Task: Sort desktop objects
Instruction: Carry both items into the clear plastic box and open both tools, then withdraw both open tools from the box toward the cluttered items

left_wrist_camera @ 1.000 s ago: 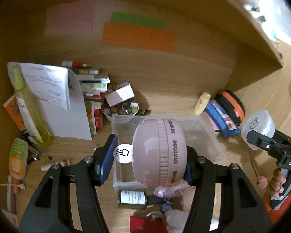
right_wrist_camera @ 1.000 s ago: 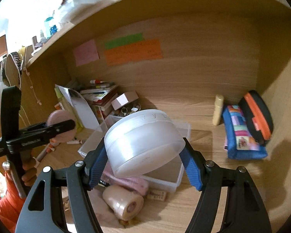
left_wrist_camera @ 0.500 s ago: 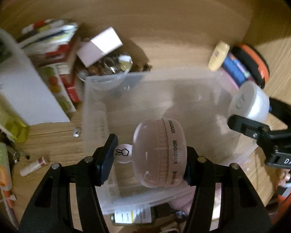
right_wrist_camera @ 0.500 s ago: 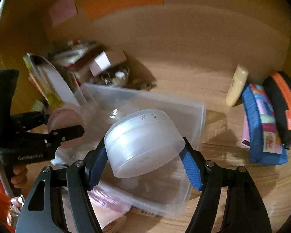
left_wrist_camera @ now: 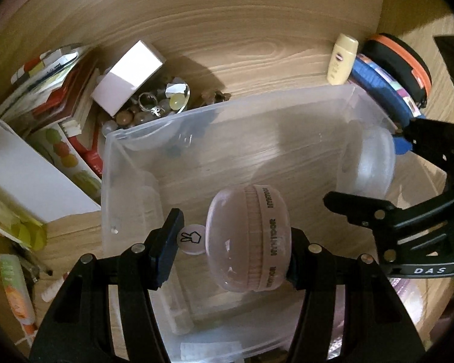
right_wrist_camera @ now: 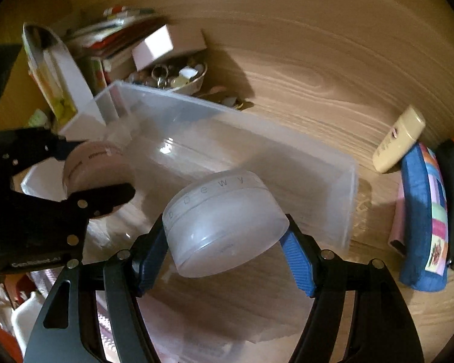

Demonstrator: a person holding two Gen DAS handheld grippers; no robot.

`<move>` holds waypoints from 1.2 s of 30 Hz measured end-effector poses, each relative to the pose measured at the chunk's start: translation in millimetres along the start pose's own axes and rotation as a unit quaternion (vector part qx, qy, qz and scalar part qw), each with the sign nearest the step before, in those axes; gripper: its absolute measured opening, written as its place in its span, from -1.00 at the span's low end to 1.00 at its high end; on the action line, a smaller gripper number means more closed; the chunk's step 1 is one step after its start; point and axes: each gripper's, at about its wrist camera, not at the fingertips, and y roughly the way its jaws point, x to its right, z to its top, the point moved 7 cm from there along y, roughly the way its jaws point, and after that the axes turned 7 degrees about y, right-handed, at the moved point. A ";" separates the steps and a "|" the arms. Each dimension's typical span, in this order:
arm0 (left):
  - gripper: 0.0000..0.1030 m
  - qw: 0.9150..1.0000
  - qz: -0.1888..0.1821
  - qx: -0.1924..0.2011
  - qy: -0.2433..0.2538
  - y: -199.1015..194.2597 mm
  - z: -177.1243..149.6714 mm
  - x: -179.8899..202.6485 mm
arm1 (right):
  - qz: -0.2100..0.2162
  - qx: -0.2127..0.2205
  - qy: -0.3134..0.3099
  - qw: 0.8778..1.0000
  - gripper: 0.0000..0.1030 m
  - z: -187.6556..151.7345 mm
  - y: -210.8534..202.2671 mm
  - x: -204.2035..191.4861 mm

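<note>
My left gripper is shut on a round pink jar with a small white tag, held low over the clear plastic bin. My right gripper is shut on a frosted white jar lettered "Dewy", held over the same bin. In the left wrist view the white jar shows at the bin's right side. In the right wrist view the pink jar shows at the bin's left end. The bin looks empty inside.
A bowl of trinkets with a white box stands behind the bin. Books and papers lie at the left. A yellow tube, a blue pouch and an orange-black case lie at the right.
Both grippers have moved forward and down over the bin with their jars. The bin now fills both views, and the back wall's sticky notes have left the frames.
</note>
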 end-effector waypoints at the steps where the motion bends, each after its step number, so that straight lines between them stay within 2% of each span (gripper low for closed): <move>1: 0.13 1.000 0.001 0.000 0.003 -0.1 -0.6 0.0 | -0.002 -0.004 -0.003 1.000 0.32 -0.4 2.3 -0.8; 13: 0.18 1.000 -0.008 0.005 -0.009 -1.0 4.2 -2.4 | -0.014 -0.017 0.000 1.000 0.32 1.6 2.1 -2.8; 18: 0.29 1.000 -0.014 0.015 -0.019 -9.8 6.3 -0.9 | -0.035 0.008 -0.011 0.999 0.34 5.4 -16.3 -5.7; 22: 0.40 0.999 -0.005 0.042 -0.018 -31.2 7.1 -1.8 | -0.045 0.034 -0.015 0.998 0.53 5.9 -36.9 -9.9; 30: 0.49 0.996 0.004 0.083 -0.027 -75.1 -1.1 -6.8 | -0.049 0.067 0.005 0.997 0.55 -9.4 -76.4 -6.3; 36: 0.68 0.993 0.010 0.110 -0.036 -104.4 -17.8 -10.5 | -0.038 0.080 0.025 0.996 0.55 -25.3 -95.9 -4.3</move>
